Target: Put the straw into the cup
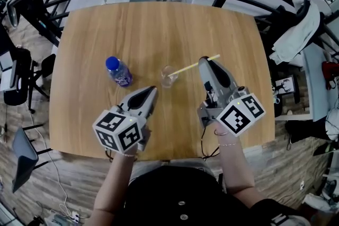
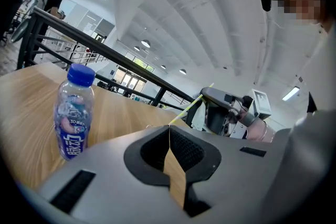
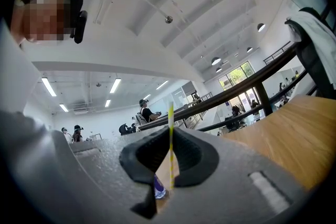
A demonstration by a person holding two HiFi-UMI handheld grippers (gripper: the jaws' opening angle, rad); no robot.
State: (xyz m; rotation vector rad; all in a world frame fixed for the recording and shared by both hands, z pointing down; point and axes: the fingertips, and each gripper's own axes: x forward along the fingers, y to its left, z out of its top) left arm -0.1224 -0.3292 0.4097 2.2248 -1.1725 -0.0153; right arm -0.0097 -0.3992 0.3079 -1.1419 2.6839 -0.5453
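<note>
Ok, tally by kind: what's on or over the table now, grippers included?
Bottle: 1
Cup: 1
Straw: 1
Grippers: 2, left gripper and right gripper
Total: 5

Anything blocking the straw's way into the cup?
Nothing visible. The straw, clamped in the right gripper, has its low end at the cup rim; the bottle stands off to the left.
</note>
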